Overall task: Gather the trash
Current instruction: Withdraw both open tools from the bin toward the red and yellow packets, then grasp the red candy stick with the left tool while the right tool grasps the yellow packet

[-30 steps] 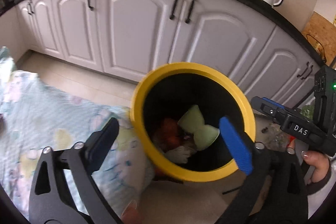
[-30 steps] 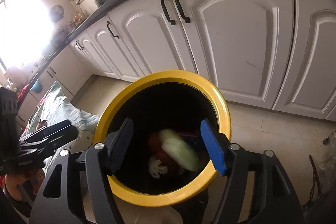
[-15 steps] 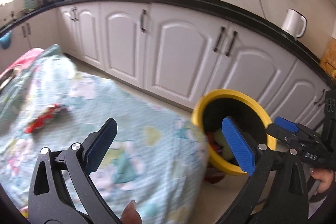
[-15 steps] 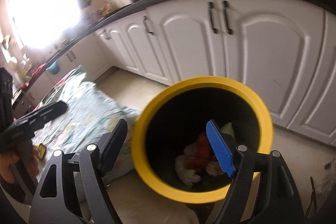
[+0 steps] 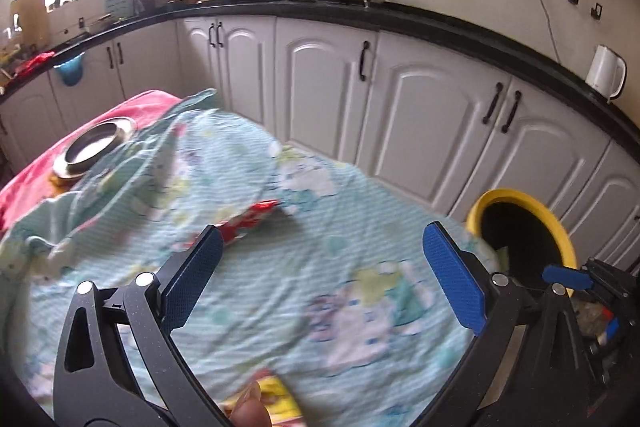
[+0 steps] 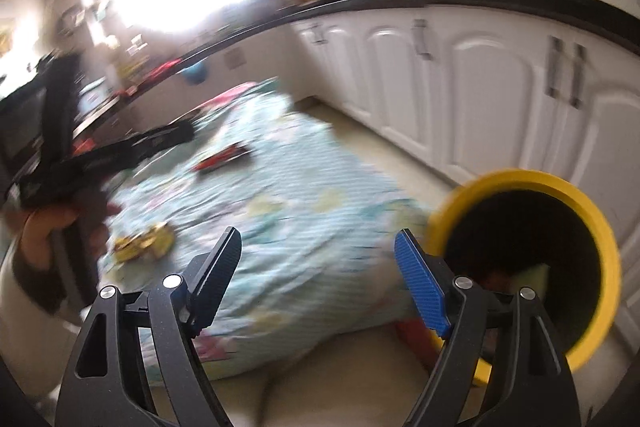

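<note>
A red snack wrapper (image 5: 250, 219) lies on the light blue patterned cloth (image 5: 320, 267) covering the table; it also shows in the right wrist view (image 6: 222, 159). A yellow wrapper (image 6: 144, 242) lies nearer the table's left front; its edge shows in the left wrist view (image 5: 276, 391). The yellow-rimmed black bin (image 5: 560, 239) stands on the floor at the table's right end, with trash inside (image 6: 534, 273). My left gripper (image 5: 320, 281) is open and empty above the cloth. My right gripper (image 6: 320, 275) is open and empty, beside the bin (image 6: 600, 227).
A steel bowl (image 5: 98, 145) sits on a red cloth (image 5: 24, 183) at the table's far left. White cabinets (image 5: 420, 115) under a black counter run behind. A white kettle (image 5: 606, 71) stands on the counter. The left gripper body (image 6: 100, 155) is blurred.
Both grippers swung left, away from over the bin and toward the table. The red and yellow wrappers came into view. Both stay open.
</note>
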`<state>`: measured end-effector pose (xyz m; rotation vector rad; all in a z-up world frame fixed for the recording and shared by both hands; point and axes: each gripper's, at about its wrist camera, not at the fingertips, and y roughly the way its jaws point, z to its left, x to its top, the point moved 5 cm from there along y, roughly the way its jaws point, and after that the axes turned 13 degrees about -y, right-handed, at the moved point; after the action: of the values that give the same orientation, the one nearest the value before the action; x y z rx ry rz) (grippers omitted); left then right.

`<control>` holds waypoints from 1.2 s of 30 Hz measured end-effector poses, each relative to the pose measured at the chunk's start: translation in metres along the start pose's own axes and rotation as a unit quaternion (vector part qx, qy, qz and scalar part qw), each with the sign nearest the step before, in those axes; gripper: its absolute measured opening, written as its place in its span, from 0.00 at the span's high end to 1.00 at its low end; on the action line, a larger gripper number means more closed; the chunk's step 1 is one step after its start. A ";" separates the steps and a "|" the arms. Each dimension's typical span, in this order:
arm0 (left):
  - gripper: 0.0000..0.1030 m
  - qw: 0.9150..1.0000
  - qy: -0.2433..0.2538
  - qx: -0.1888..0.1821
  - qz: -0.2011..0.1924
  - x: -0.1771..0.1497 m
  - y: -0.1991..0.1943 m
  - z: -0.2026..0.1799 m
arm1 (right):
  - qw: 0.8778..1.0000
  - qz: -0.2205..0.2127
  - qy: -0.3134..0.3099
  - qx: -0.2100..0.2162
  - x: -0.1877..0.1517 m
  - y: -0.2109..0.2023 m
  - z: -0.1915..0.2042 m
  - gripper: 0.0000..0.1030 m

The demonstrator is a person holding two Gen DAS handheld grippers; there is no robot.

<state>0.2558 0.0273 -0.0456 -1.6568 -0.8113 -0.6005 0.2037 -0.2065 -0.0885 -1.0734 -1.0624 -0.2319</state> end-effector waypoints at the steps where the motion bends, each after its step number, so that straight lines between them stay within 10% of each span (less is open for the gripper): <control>1: 0.11 1.000 0.000 0.005 0.005 0.001 0.000 0.010 | 1.000 0.002 -0.014 0.015 0.002 0.004 0.012 0.25; 17: 0.12 0.993 0.042 0.034 0.103 0.011 0.047 0.111 | 0.973 0.028 -0.177 0.145 0.037 0.065 0.155 0.17; 36: 0.28 0.983 0.056 -0.015 0.176 0.018 0.107 0.104 | 0.877 0.127 -0.423 0.189 0.021 0.156 0.245 0.20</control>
<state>0.3462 0.1187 -0.1225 -1.7250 -0.4139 -0.4526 0.1660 0.0757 -0.1491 -0.9410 -1.6328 0.7053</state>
